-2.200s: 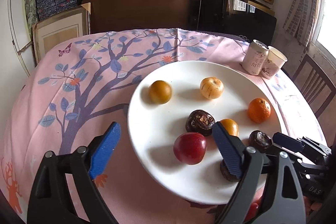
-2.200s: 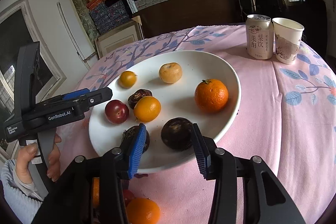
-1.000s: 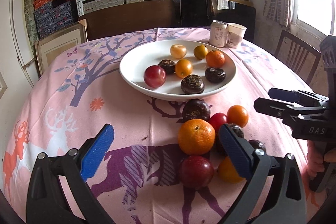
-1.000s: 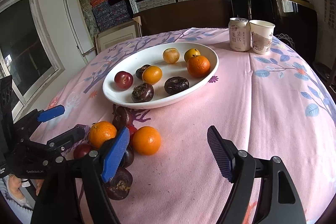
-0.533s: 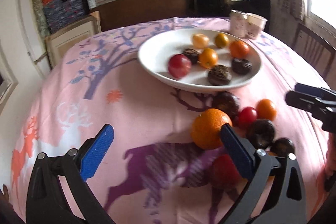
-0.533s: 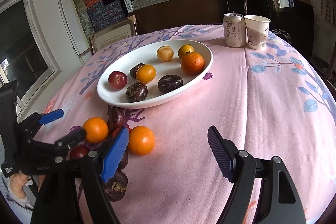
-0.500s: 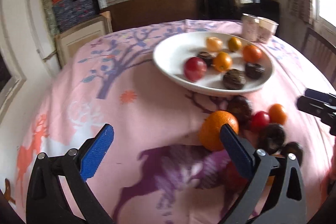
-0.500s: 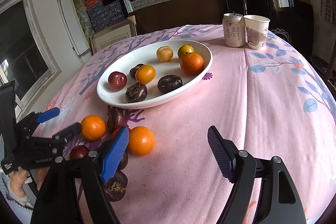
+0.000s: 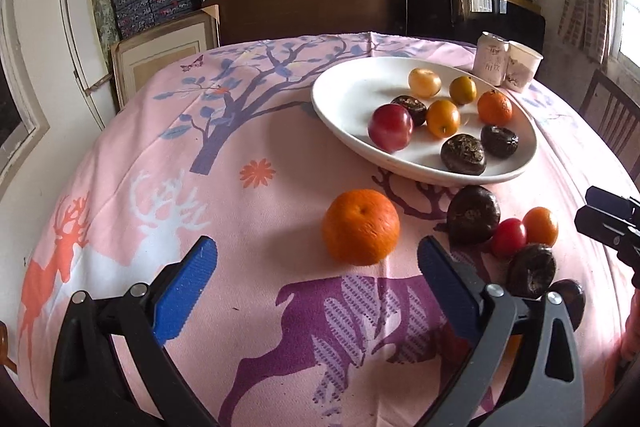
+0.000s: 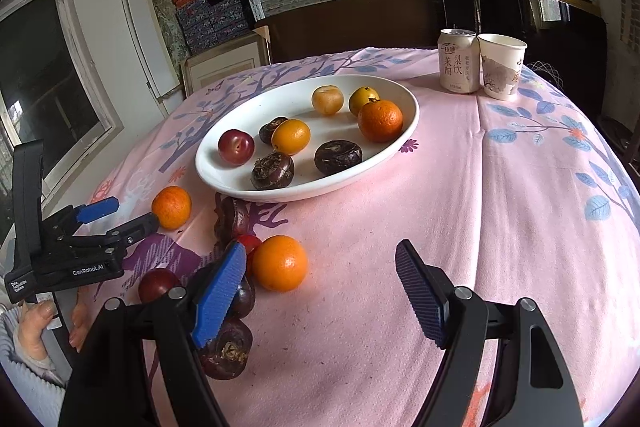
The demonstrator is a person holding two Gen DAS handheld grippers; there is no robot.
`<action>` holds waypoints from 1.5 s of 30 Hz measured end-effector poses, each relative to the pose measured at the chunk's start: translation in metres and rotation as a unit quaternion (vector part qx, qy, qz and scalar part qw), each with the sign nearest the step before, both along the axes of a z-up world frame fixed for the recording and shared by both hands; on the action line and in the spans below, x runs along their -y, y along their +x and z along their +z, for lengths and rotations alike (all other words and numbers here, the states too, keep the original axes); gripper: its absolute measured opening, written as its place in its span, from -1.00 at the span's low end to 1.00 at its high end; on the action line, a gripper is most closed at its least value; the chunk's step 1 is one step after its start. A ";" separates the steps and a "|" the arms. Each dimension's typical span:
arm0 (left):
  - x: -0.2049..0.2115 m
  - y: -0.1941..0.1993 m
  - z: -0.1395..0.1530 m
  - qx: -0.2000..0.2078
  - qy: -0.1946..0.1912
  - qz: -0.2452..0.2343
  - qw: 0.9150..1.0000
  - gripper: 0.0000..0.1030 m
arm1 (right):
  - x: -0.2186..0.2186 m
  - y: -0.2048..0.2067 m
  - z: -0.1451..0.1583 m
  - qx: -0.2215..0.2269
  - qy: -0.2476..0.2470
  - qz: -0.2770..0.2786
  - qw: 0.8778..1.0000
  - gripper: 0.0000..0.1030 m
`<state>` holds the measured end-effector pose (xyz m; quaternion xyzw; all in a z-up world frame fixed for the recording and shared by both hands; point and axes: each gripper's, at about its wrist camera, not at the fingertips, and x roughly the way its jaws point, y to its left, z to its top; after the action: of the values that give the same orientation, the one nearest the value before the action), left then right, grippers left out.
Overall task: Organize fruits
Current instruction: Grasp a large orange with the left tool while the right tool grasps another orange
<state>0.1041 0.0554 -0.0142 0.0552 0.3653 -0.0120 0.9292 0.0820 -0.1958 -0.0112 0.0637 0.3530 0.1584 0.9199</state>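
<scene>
My left tongs [image 9: 316, 281] apart, empty, short of orange [image 9: 361, 226]; right tongs [image 10: 320, 291] apart, empty. Orange likely firm, round, rolls; grip across middle.

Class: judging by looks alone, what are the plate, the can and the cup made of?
Plate: probably glazed ceramic; white, glossy, thick rim. Can: likely metal; silvery rimmed top, printed matte label. Cup: looks like paper; thin rolled rim, matte printed wall.

Ahead of my grippers, a glossy white ceramic-looking plate [image 9: 344, 115] is sitting on matt printed cloth [image 9: 256, 131]. My blue ribbed pads [image 10: 218, 295] are looking rubbery; the nearest orange [image 9: 361, 226] is showing dimpled, softly shining skin.
</scene>
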 end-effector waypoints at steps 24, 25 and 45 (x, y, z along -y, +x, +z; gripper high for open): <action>0.013 0.012 -0.013 -0.040 -0.025 -0.063 0.997 -0.12 | -0.003 0.007 -0.009 -0.028 0.010 0.020 0.999 -0.01; 0.011 0.013 -0.013 -0.041 -0.031 -0.063 0.997 -0.12 | -0.003 0.008 -0.011 -0.034 0.012 0.023 0.999 -0.09; 0.002 0.019 -0.018 -0.053 -0.061 -0.048 0.996 -0.12 | -0.020 0.022 -0.025 -0.082 0.044 0.056 0.994 -0.28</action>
<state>0.1230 0.0533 -0.0326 0.0155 0.4092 -0.0819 0.9086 0.1042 -0.1758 -0.0366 0.0969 0.4226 0.2192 0.8740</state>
